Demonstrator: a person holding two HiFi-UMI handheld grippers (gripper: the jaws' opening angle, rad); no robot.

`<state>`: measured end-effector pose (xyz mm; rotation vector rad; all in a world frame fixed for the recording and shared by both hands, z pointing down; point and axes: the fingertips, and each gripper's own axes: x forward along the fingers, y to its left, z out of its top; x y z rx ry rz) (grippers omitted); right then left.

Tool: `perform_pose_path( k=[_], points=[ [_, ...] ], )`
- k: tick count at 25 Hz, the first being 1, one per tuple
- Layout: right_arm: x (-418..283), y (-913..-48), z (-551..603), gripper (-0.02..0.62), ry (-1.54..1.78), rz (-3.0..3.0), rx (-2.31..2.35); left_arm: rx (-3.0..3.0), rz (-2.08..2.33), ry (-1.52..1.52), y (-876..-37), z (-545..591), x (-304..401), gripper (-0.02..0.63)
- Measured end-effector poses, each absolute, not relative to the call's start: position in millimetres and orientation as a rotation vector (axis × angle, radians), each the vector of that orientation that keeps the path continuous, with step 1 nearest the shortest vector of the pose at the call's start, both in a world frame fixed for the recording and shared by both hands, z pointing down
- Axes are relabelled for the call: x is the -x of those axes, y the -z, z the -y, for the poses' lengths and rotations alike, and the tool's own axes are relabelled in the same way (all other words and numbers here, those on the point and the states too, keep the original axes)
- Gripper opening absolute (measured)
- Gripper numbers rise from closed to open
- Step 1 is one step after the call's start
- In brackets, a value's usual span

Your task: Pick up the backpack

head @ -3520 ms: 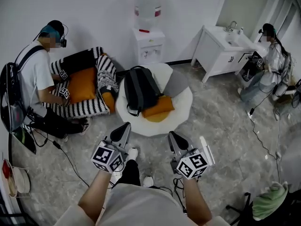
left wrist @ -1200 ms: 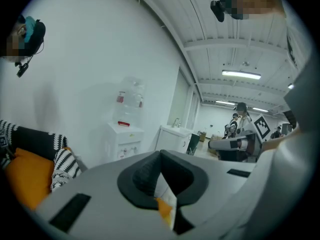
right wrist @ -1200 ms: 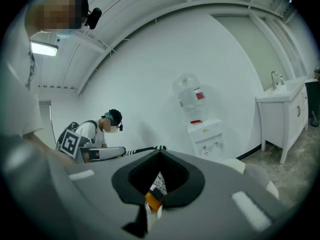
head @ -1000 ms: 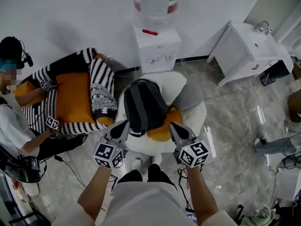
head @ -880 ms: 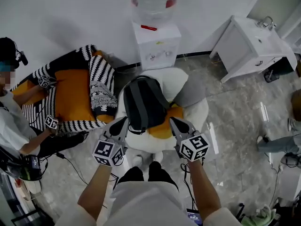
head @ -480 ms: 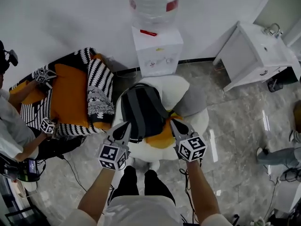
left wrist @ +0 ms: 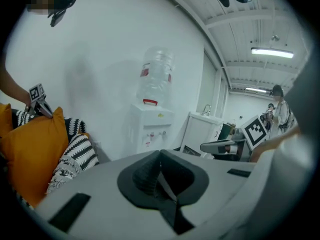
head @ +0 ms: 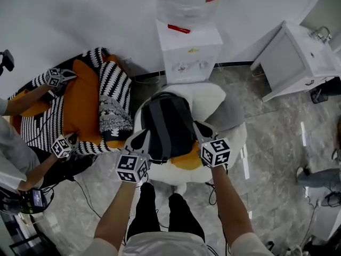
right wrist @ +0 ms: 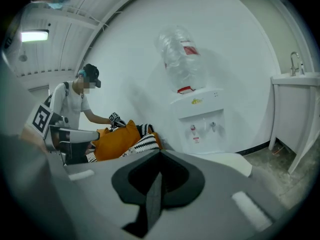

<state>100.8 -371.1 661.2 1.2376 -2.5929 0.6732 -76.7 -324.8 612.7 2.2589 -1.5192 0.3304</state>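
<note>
Backpack (head: 166, 122) lies on the white round seat (head: 216, 96), partly over an orange cushion (head: 187, 161). Left gripper (head: 141, 138) and right gripper (head: 200, 128) flank it, fingers pressed together, empty. Not yet grasped; grip and lift both remain.

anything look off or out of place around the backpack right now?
Nothing spilled or damaged. The backpack lies on the white chair, its near end over an orange cushion. One oddity: the left tongs and right tongs sit on either side of it with jaws shut, gripping nothing.
</note>
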Motion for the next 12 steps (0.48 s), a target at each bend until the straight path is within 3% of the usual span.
perform_pose_path(
  k=[12],
  points=[
    [-92.3,-753.9,404.8,0.002,-0.745,2.473,-1.306,-2.232,1.453,-0.384,-698.4,362.4,82.3,-0.005]
  ],
)
